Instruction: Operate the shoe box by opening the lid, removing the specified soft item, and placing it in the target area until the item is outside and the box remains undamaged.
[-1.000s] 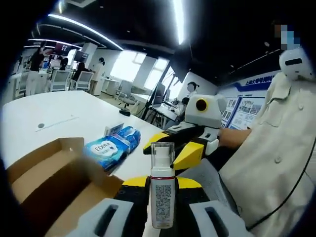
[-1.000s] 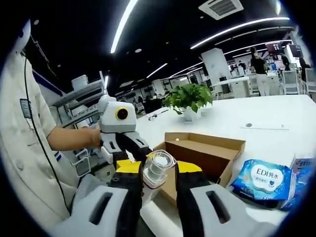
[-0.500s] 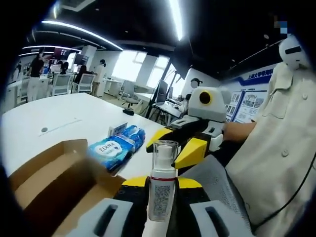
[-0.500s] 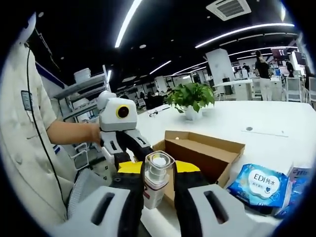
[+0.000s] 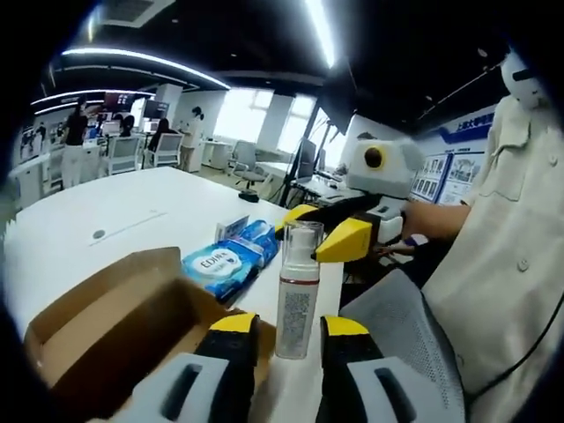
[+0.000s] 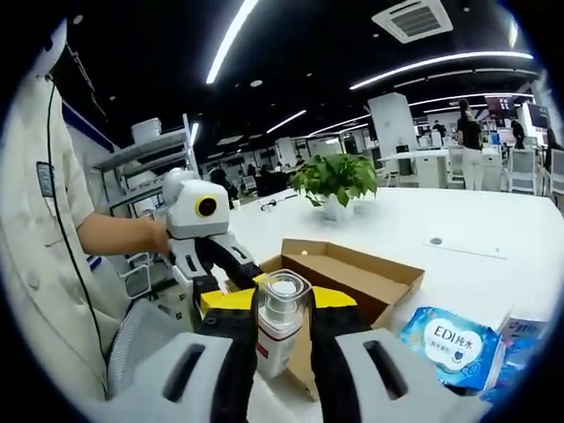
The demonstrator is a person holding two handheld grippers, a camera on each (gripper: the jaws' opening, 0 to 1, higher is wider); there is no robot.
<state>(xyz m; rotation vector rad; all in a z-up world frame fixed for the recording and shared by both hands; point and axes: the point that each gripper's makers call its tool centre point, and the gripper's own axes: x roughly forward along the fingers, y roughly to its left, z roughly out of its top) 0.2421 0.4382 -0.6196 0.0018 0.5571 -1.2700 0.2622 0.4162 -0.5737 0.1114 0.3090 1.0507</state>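
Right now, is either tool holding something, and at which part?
The right tool grips the small spray bottle by its upper part, just under the clear cap. The left tool is open, its jaws standing clear of the bottle's sides.

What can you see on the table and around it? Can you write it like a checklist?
Surface: white table, bare beyond the things listed.
Job's things: cardboard box is open; blue wipes pack lies outside, beside it.
Clutter: spray bottle, upright, at the table's near edge.
Tongs: right tongs close on the bottle near its cap; left tongs are open, one jaw on each side of the bottle's lower part.
Cables: a thin dark cable runs down the person's jacket.
Surroundings: potted plant on the table, grey mesh chair, office desks and people far off.
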